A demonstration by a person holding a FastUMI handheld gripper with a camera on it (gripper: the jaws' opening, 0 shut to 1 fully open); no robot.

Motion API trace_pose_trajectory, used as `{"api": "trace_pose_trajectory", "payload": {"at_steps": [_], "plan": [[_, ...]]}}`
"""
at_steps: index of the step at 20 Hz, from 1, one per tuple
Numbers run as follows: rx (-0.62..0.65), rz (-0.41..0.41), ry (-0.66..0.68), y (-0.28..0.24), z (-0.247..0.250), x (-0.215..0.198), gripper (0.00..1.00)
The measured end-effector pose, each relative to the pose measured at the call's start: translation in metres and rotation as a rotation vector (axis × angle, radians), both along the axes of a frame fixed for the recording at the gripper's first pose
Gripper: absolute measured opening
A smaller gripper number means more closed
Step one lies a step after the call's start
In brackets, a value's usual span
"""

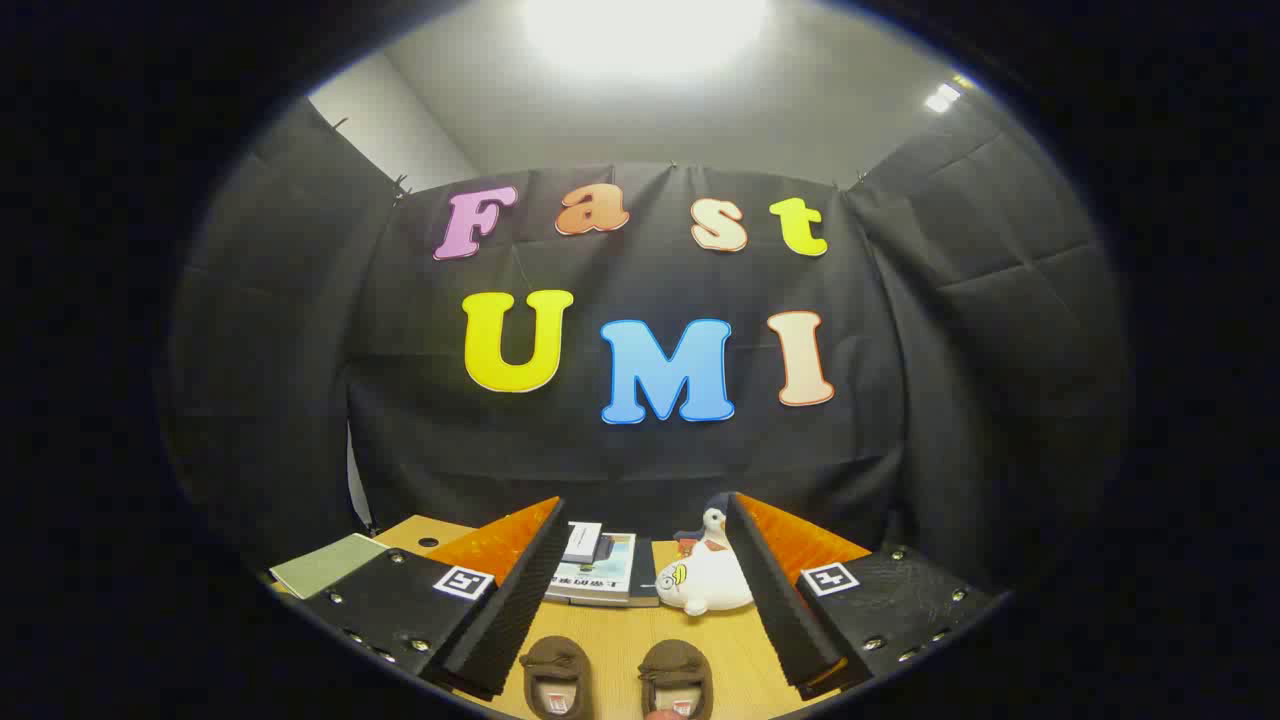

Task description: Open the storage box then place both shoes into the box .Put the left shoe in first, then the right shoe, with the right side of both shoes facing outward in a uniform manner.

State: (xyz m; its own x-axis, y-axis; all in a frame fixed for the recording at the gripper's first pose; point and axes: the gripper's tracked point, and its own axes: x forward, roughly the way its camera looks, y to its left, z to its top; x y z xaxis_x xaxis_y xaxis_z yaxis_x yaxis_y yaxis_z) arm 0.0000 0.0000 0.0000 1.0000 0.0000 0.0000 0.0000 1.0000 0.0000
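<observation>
Two brown shoes (617,678) sat side by side on the wooden surface (740,640), lowest in view and between the tongs' (640,590) spread fingers, nothing clamped. Their long axes seemed to run along the fingers' line, though which ends faced the camera was hard to tell. Beyond them lay a stack of books (603,568) and a white duck toy (706,575). By my judgement, opening the storage box came first

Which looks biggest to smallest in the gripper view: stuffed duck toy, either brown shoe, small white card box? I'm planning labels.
1. Stuffed duck toy, beyond the open gripper.
2. Brown shoes, between the fingers: the two look alike, cut off at the bottom, and sit nearer, so unsure against the duck.
3. White card box on the books.
</observation>
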Motion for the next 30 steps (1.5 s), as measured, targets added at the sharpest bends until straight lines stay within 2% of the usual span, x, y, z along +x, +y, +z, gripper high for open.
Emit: {"api": "trace_pose_trajectory", "payload": {"at_steps": [21,30], "plan": [[0.015,0.027,0.004,0.006,-0.007,-0.008,0.96],[0.154,0.117,0.053,0.038,-0.028,-0.009,0.96]]}}
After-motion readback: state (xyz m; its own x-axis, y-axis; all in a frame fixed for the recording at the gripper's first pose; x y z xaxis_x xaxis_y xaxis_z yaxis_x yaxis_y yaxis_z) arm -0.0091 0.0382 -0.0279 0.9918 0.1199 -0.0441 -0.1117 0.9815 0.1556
